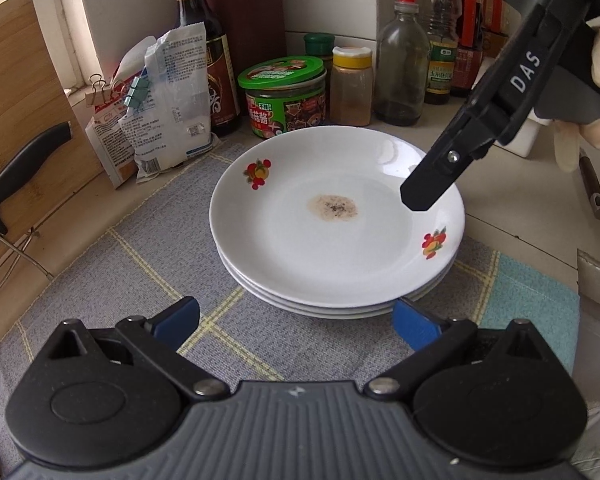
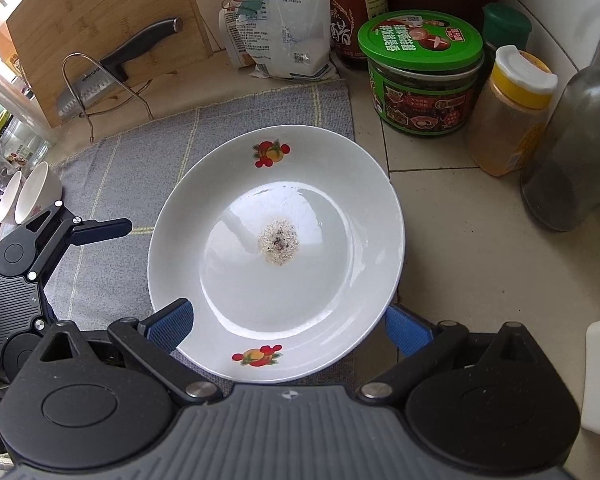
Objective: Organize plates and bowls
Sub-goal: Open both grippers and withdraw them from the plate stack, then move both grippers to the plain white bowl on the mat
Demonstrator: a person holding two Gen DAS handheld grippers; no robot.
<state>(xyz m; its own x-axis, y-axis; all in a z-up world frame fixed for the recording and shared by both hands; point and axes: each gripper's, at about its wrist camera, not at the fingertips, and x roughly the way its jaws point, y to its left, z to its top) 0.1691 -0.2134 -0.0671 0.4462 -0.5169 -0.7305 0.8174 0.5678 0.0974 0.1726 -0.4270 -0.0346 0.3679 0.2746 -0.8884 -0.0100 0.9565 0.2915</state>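
A stack of white plates (image 1: 336, 240) with fruit decals sits on a grey checked mat (image 1: 140, 264). The top plate (image 2: 276, 248) has a brown crumbly stain in its middle. My left gripper (image 1: 298, 320) is open just short of the stack's near edge, with nothing between its blue pads (image 1: 180, 316). My right gripper (image 2: 290, 326) is open too, above the top plate, with its pads (image 2: 408, 328) either side of the near rim. One black finger (image 1: 424, 190) of the right gripper hangs over the plate's right side. Two white bowls (image 2: 32, 196) lean at the far left.
Behind the stack stand a green-lidded jar (image 1: 284, 96), a yellow-capped spice jar (image 1: 352, 84), a glass bottle (image 1: 404, 68) and dark sauce bottles (image 1: 208, 52). Clipped bags (image 1: 164, 100) lie to the left. A knife (image 2: 128, 56) and a wooden board (image 2: 100, 20) rest in a wire rack.
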